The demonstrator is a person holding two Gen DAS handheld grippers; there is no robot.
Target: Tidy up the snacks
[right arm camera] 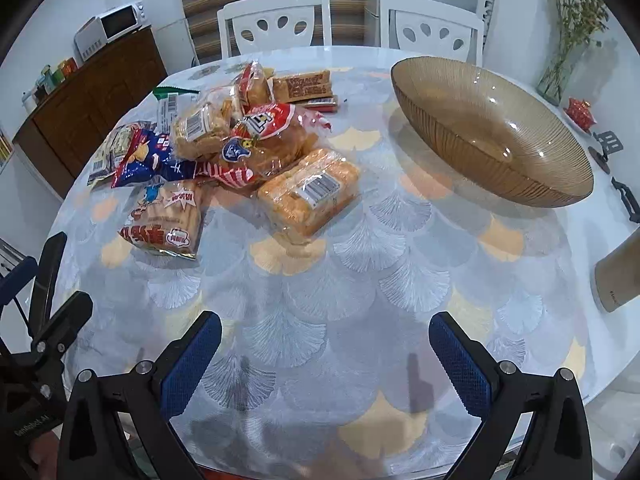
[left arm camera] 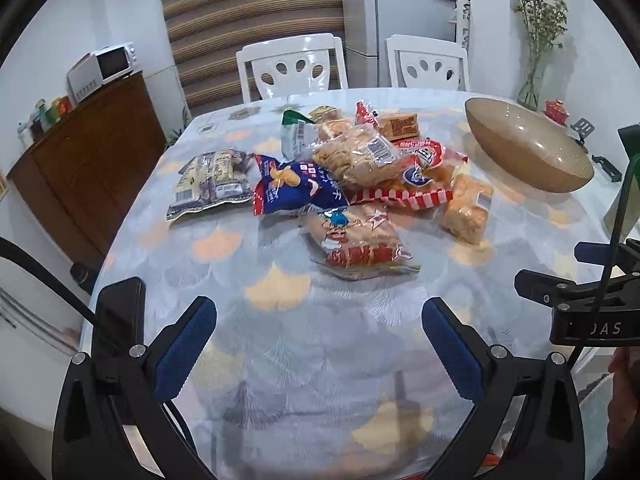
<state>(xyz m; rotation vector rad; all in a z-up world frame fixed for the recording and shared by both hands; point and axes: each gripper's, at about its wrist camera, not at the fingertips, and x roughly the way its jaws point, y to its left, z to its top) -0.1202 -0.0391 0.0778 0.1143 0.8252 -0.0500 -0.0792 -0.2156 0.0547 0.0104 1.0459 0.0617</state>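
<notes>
Left gripper held over the table's near edge, jaws spread wide, nothing between the blue pads. Right gripper likewise above the near edge, jaws wide apart, gripping nothing, just beside the left.

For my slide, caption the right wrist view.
Open right gripper faces piled snack packets and an empty amber bowl.

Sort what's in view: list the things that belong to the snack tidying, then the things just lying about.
Job: snack packets piled on the table, amber glass bowl, left gripper, right gripper.

Lying about: flower vase, red pot, toaster oven, two white chairs.
</notes>
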